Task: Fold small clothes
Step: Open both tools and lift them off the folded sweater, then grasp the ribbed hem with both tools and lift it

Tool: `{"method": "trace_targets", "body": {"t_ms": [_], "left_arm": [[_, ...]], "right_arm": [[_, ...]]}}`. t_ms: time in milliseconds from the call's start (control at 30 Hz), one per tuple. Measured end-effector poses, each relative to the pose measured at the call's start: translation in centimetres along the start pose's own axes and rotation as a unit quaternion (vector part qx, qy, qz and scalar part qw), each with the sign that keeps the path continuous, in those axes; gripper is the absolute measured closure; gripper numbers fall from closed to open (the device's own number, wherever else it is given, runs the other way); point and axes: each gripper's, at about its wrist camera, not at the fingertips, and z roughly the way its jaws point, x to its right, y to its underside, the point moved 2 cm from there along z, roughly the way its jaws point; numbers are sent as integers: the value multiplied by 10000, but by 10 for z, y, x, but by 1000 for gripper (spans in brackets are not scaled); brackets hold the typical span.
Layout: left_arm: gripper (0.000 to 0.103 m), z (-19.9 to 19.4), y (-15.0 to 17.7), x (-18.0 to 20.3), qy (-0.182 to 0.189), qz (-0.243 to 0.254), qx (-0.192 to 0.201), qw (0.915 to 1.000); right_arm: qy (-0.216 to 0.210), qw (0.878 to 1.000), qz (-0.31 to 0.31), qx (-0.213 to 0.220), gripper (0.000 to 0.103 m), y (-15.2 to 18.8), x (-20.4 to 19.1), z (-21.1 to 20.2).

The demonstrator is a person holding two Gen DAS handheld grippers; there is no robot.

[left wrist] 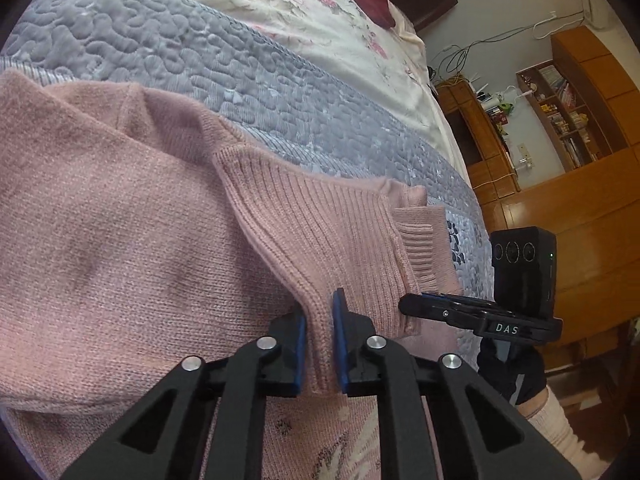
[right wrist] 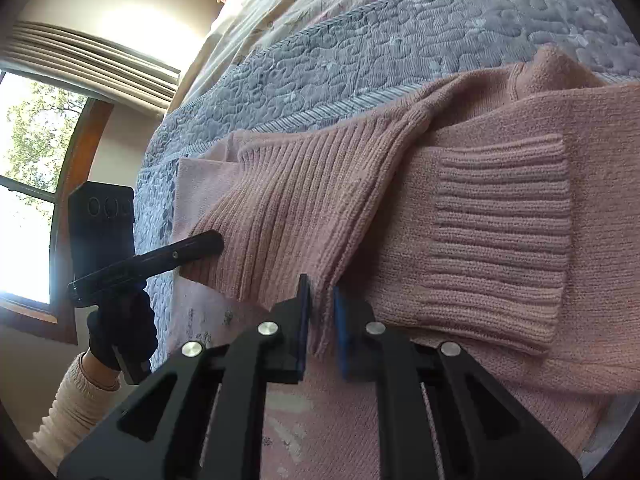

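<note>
Currently I have both claws pinched on the ribbed hem of the pink sweater (left wrist: 120,220): left gripper (left wrist: 320,344) and right gripper (right wrist: 322,328) each nipping a thin fold. Sweater lies on the grey quilted bedspread (left wrist: 160,52), near the bed's edge. Risk: shallow bites; stretchy knit could slip out mid-lift, or the cuffed sleeve (right wrist: 500,232) slides off and spoils the fold.

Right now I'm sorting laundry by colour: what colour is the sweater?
Dusty pink sweater; right wrist view.
</note>
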Motion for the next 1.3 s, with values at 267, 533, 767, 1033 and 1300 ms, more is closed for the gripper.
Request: {"method": "trace_targets", "body": {"t_ms": [267,533,767,1033,1300], "left_arm": [[94,7,8,-15,-318,188,-376,9986],[86,1,20,-13,-712,254,-164,9970],[58,-77,101,27,-1998,990,335,9743],[52,-168,250,5,-2886,303,393,9562],[52,-199,321,-15,-3028,-297,599,9507]], "right_arm": [[401,9989,-124,-211,93,9,10,0],[509,9987,-65,-55,84,19,13,2],[1021,9907,-760,489,71,120,-26,-81],[1453,9874,50,631,68,286,-10,-139],[1506,9822,867,706,63,366,16,-142]]}}
